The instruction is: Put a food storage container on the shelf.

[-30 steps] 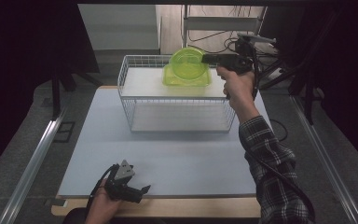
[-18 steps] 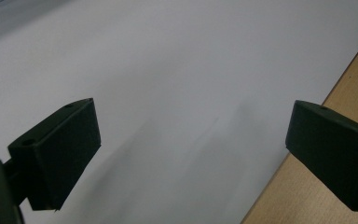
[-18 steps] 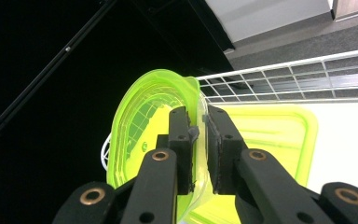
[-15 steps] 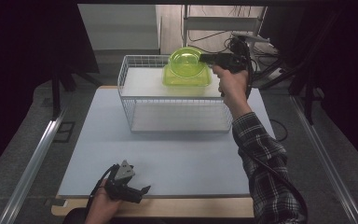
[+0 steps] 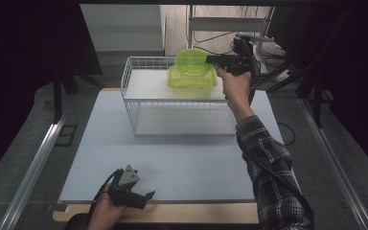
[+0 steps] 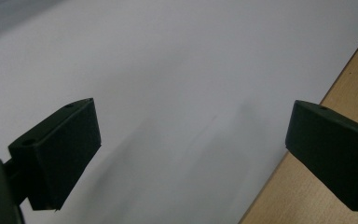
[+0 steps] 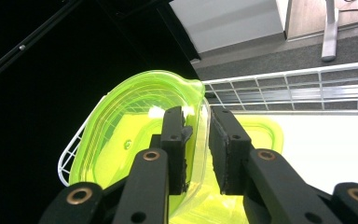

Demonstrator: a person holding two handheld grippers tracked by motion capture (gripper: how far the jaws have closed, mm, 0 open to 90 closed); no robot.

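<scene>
No text, label, brand, number or sign can be read anywhere in these views. The green lid (image 5: 192, 61) and the green container (image 5: 191, 78) at about twelve o'clock on the table (image 5: 182, 167) carry only moulded ridges and a small round mark too faint to read, and the white wire basket (image 5: 139, 96) bears no tag. The table's pale sheet and wooden edge are plain, and the black fingers (image 7: 223, 154) of the gripper show only screw holes.
</scene>
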